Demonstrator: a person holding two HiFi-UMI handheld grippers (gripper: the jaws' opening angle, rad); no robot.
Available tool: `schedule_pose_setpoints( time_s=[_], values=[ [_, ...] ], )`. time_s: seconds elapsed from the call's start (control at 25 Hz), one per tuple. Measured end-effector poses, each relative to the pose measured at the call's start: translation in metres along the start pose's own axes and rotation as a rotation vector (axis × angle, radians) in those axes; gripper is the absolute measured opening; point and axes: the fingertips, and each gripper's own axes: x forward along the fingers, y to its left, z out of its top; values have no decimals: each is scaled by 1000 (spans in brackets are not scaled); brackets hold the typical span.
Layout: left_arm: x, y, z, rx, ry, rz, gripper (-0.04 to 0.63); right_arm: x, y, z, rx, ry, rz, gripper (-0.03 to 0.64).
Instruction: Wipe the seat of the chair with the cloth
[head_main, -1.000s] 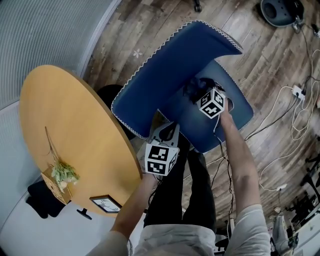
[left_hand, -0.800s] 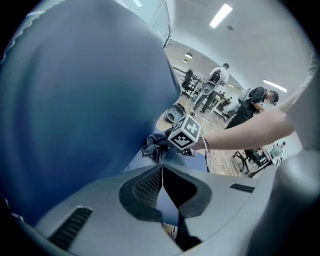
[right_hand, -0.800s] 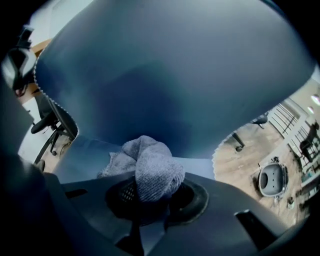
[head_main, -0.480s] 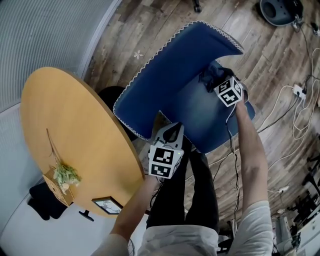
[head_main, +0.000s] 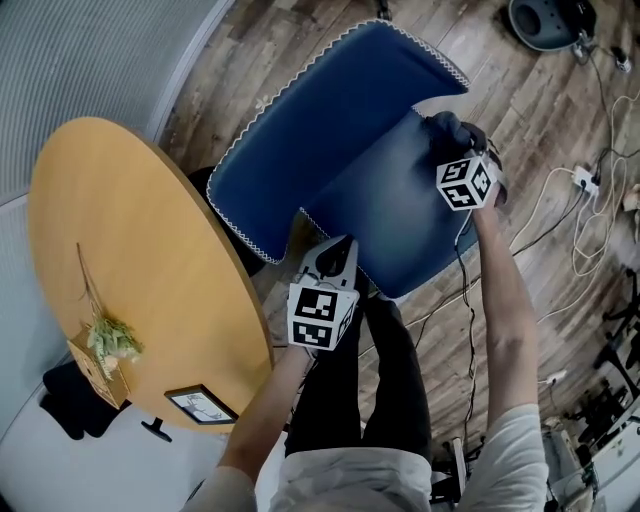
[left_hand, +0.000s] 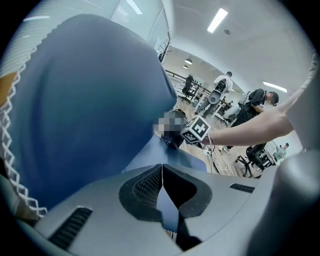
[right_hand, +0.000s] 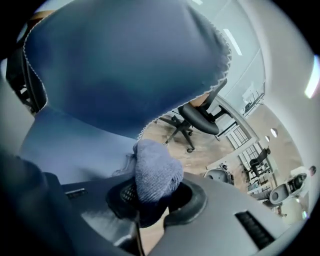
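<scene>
Wood-plank floor (head_main: 520, 90) runs under a blue upholstered chair (head_main: 330, 140) edged in white zigzag trim, which stands just beside a round yellow wooden table (head_main: 140, 250), with white cables (head_main: 590, 200) trailing off to the right. The right hand-held gripper (head_main: 458, 150) is clamped on a bunched grey-blue knitted cloth (right_hand: 152, 172), and a rounded wad of it bulges out past the jaws. That leaves fabric rather than plastic as the part that meets the upholstery. The head view puts the cloth at the far right corner of the seat (head_main: 400, 210), close to where the curved backrest (head_main: 300, 150) ends and right at the seat's edge. The right gripper view shows bare floor just past it, so the stroke looks to be at the limit of the seat on that side. Whether the cloth is pressing on the fabric or only skimming it cannot be told. The left hand-held gripper (head_main: 335, 258) sits low at the seat's near front edge, its jaws together with nothing visible between the pads. It takes no part in the wiping and, judging by its position, is parked clear of the cloth's path or perhaps steadying the chair. Most of the seat lies open between the two grippers, so the wipe can travel back toward the person.
</scene>
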Motion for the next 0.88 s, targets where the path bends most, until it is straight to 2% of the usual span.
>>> schedule_pose_setpoints(
  time_s=[0.12,0.24,0.4,0.48,0.6,0.76,0.88],
  values=[
    [-3,-12,-5,2,-9,0,28,-8,30,-21,-61,31,-1,69],
    [-10,-19,-19,-3,-10,10,28,-15,80,-36,-80,27,104,69],
    [-19,-22,-42,-23,-16,39,28,-21,133,-31,-71,7,224,69],
    [-22,-27,-53,-39,-24,51,28,-24,144,-27,-40,21,248,64],
    [-32,-34,-72,-62,-36,67,28,-31,155,-26,94,29,275,64],
    [-45,-38,-104,-124,-43,104,28,-44,182,-26,82,12,310,61],
    [-56,-42,-123,-161,-38,122,28,-54,198,-24,143,-8,338,60]
  ],
)
